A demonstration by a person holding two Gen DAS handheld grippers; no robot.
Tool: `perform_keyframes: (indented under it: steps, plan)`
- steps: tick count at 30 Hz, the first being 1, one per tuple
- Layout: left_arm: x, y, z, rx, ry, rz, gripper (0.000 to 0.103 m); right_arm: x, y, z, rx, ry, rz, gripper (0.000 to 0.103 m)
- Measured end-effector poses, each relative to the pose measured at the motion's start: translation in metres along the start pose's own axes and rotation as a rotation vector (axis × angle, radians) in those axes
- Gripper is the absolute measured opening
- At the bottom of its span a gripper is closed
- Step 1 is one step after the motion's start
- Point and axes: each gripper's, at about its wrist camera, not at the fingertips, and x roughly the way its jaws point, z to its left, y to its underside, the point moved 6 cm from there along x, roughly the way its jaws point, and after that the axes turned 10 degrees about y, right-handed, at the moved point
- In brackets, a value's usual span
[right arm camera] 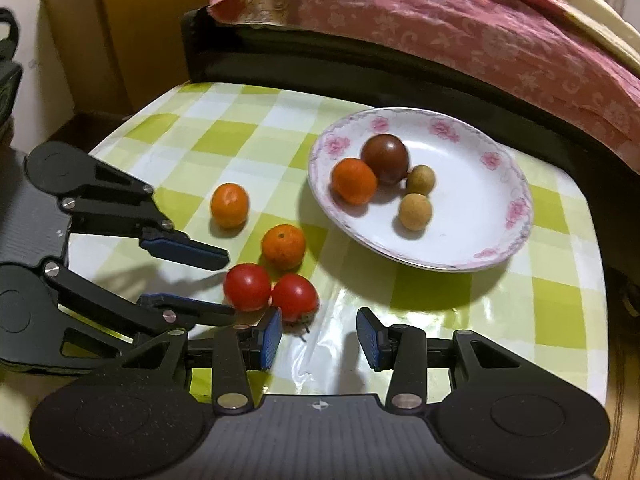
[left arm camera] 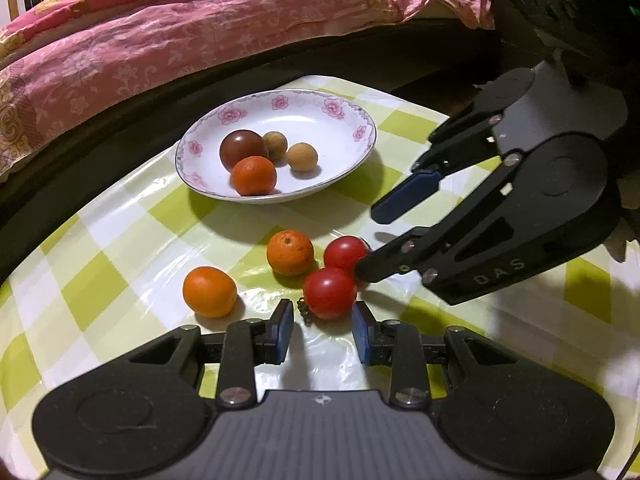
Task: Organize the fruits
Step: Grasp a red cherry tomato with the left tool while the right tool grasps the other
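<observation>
A white floral plate (left arm camera: 344, 168) (right arm camera: 480, 240) holds a dark tomato (left arm camera: 242, 148) (right arm camera: 385, 158), an orange (left arm camera: 253, 175) (right arm camera: 353, 181) and two small tan fruits (left arm camera: 302, 156) (right arm camera: 416, 206). On the checked tablecloth lie two oranges (left arm camera: 290, 252) (left arm camera: 209, 291) (right arm camera: 283, 246) (right arm camera: 229, 205) and two red tomatoes (left arm camera: 329, 293) (left arm camera: 345, 252) (right arm camera: 247, 286) (right arm camera: 295, 297). My left gripper (left arm camera: 323, 332) (right arm camera: 230, 284) is open just in front of the nearer tomato. My right gripper (right arm camera: 318, 336) (left arm camera: 368, 240) is open beside the other tomato, one finger touching it.
A bed with a pink floral quilt (left arm camera: 160, 40) (right arm camera: 440, 20) runs along the table's far edge. A dark bed frame (right arm camera: 320, 68) sits just behind the plate. The table edge (right arm camera: 596, 280) drops off on the right.
</observation>
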Motion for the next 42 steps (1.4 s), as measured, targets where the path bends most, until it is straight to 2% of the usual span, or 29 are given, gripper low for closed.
perform_keyframes:
  steps: [5,9,16,21,31,42]
  plan:
    - [-0.004,0.002,0.003,0.005,0.002,-0.003,0.039,0.003,-0.005,0.003,-0.02,-0.017,-0.01,0.038]
    - [-0.002,0.003,0.006,-0.014,0.019,-0.007,0.04,0.0,-0.001,0.007,-0.075,-0.05,0.014,0.038]
    - [0.011,-0.005,-0.001,0.025,0.032,-0.002,0.04,0.002,0.001,0.009,-0.108,-0.029,0.025,0.038]
    - [0.017,-0.008,0.0,0.016,0.018,0.005,0.039,0.003,0.002,0.001,-0.083,-0.026,0.033,0.038]
    - [0.003,0.0,0.005,-0.001,-0.002,0.022,0.038,0.004,0.001,0.001,-0.03,-0.056,0.026,0.038]
    - [-0.001,0.006,0.007,-0.023,-0.01,0.017,0.039,0.016,-0.008,0.01,0.036,-0.028,0.007,0.041]
